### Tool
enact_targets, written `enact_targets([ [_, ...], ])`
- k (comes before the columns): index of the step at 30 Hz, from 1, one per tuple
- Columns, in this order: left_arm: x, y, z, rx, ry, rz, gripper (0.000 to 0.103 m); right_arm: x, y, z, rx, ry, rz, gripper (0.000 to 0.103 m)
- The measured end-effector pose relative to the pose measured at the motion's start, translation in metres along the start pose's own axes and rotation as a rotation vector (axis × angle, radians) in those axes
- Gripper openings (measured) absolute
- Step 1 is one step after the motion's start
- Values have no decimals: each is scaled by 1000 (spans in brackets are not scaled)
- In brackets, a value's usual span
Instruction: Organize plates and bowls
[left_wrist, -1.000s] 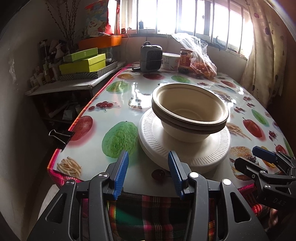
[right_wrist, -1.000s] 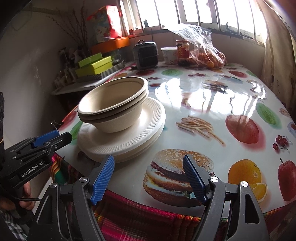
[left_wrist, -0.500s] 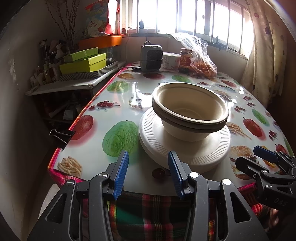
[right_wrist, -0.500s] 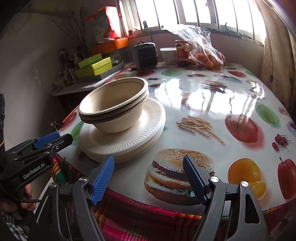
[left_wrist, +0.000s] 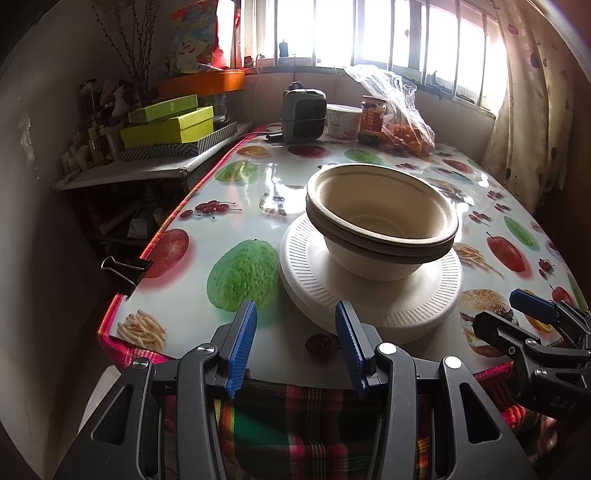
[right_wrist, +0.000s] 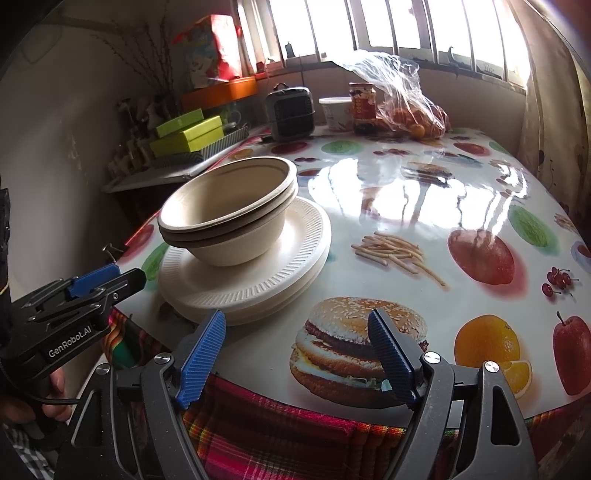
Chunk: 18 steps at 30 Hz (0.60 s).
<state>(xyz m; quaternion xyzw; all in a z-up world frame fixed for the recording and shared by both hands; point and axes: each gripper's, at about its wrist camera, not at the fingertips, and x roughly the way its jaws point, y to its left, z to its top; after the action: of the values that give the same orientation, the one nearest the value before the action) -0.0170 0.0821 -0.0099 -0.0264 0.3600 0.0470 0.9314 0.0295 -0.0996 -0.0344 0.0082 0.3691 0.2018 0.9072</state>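
Observation:
Two nested beige bowls (left_wrist: 380, 218) (right_wrist: 229, 218) sit on a stack of white ribbed plates (left_wrist: 369, 299) (right_wrist: 258, 280) near the table's front edge. My left gripper (left_wrist: 295, 310) hovers just in front of the plates, open, with nothing between its blue pads. My right gripper (right_wrist: 297, 317) hangs over the table edge to the right of the stack, above a printed burger. Its jaws are opening and nothing is between them. Each gripper also shows in the other's view: the right gripper (left_wrist: 532, 317) and the left gripper (right_wrist: 99, 280).
The table (right_wrist: 424, 192) wears a glossy fruit-print cloth. At its far end stand a small grey heater (left_wrist: 303, 116), a white tub (left_wrist: 343, 120), a jar (left_wrist: 372, 118) and a bag of oranges (left_wrist: 402, 125). A side shelf with green boxes (left_wrist: 166, 125) lies left. A binder clip (left_wrist: 125, 267) grips the left edge.
The stack and both hands have kept still. The right gripper's jaws look a trifle wider than before.

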Motion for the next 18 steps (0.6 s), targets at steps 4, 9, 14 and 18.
enact_targets([
  [4, 0, 0, 0, 0, 1, 0, 46, 0, 0, 0, 1, 0, 0, 80],
  [9, 0, 1, 0, 2, 1, 1, 46, 0, 0, 0, 0, 0, 0, 80],
  [14, 0, 2, -1, 3, 7, 1, 46, 0, 0, 0, 0, -2, 1, 80],
  [18, 0, 1, -1, 5, 8, 1, 46, 0, 1, 0, 1, -2, 0, 80],
])
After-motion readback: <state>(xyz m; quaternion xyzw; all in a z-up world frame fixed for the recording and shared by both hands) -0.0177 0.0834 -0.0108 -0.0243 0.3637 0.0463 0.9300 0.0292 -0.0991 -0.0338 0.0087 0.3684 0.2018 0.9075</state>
